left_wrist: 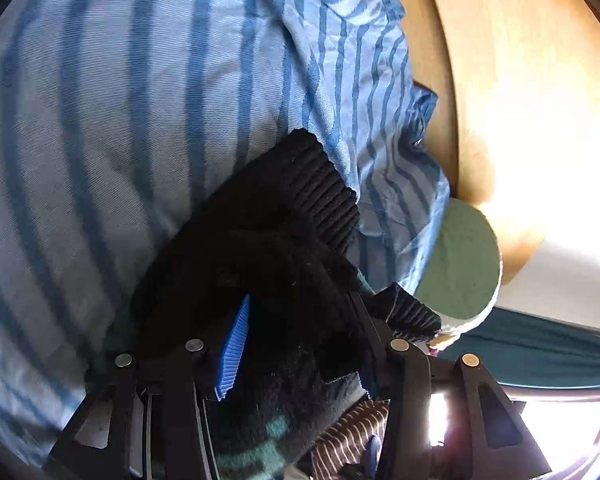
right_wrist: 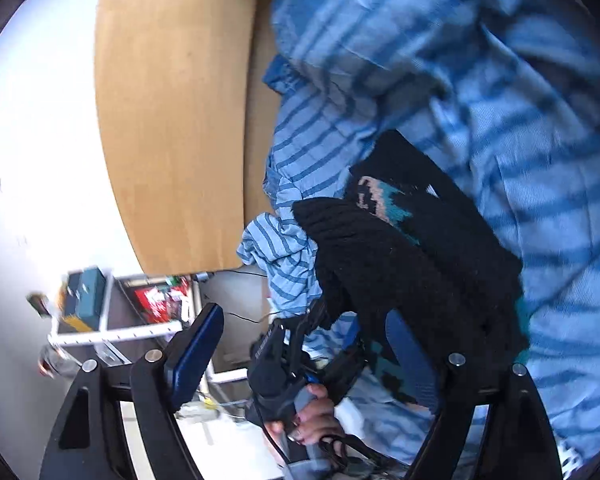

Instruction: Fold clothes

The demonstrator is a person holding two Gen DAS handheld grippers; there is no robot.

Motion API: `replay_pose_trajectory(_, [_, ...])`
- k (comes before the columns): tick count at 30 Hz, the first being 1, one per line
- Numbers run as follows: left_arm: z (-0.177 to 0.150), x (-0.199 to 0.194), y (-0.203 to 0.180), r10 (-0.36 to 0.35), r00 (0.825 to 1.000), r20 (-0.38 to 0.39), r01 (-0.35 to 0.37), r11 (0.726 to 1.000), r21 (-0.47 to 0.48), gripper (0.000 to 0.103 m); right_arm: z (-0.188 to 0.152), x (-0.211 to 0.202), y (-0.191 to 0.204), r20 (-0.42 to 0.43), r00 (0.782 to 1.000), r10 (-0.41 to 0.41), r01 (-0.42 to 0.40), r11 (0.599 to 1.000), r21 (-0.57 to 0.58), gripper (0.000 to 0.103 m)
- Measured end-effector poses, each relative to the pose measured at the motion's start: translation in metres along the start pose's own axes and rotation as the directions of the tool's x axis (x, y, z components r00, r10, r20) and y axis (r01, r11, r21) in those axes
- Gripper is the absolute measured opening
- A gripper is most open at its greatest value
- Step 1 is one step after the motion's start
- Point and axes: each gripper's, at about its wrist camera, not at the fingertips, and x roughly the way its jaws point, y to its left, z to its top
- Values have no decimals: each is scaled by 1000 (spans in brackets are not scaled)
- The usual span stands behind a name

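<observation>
A black knitted sweater with ribbed cuffs and a teal pattern hangs between the jaws of my left gripper, which is shut on it; one blue pad shows. In the right wrist view the same sweater drapes over the right finger of my right gripper, whose jaws stand wide apart. The left gripper and the hand holding it show below. A light blue striped cloth lies behind the sweater in both views.
A wooden tabletop lies beside the striped cloth, also in the right wrist view. A green round thing sits at its edge. A white shelf rack with boxes stands beyond the table. A brown striped garment lies under the left gripper.
</observation>
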Motion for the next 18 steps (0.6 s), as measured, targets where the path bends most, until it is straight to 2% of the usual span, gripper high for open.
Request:
replay_pose_trajectory(1, [7,7,-3,17,1000,5,-17,1000,14,48,-2,6,11,11,995,-95,95,988,-121,74])
replay_pose_trajectory(2, [14,13,-6,33,999,10,-34,999,28,48,-5,12,23,34,981,-189,191,952,-240,65])
replay_pose_trajectory(3, [22,20,-9,50,999,15,-51,998,42,48,-7,18,34,68,958,-278,283,892,-353,64])
replay_pose_trajectory(4, [24,20,-10,54,998,13,-54,997,59,48,-10,24,46,112,927,-359,369,810,-456,64])
replay_pose_trajectory(6, [28,25,-9,43,999,12,-44,996,74,48,-14,42,50,214,867,-450,480,636,-604,68])
replay_pose_trajectory(7, [29,25,-9,25,1000,3,-25,997,76,48,-13,51,45,192,862,-470,474,610,-635,77])
replay_pose_trajectory(8, [30,25,-8,7,1000,-6,-6,997,78,55,-12,60,39,167,856,-489,464,587,-663,85])
replay_pose_trajectory(9, [30,23,-8,-49,998,-26,51,995,86,71,-13,66,31,131,854,-504,444,574,-688,86])
replay_pose_trajectory(10, [25,12,-8,-103,994,-28,106,988,115,79,-15,71,23,94,849,-520,423,561,-712,85])
replay_pose_trajectory(11, [20,1,-9,-158,987,-31,161,976,145,81,-16,77,14,57,842,-536,400,549,-734,85])
replay_pose_trajectory(12, [15,-10,-9,-212,977,-35,214,961,174,81,-17,80,8,78,830,-553,418,521,-744,85])
replay_pose_trajectory(13, [7,-24,-5,-161,987,13,155,966,209,81,-18,82,2,102,816,-569,437,492,-753,86])
replay_pose_trajectory(15, [-8,-51,3,-57,992,117,24,963,267,81,-16,78,-4,74,841,-536,410,543,-733,86])
replay_pose_trajectory(16, [-14,-53,9,-6,990,141,-35,958,284,81,-15,77,-7,43,853,-521,387,574,-722,87])
replay_pose_trajectory(17, [-20,-55,15,44,985,166,-93,950,298,81,-14,78,-9,26,857,-515,375,587,-718,87])
replay_pose_trajectory(18, [-24,-47,23,82,986,143,-124,940,317,81,-13,79,-12,20,859,-512,371,593,-714,89])
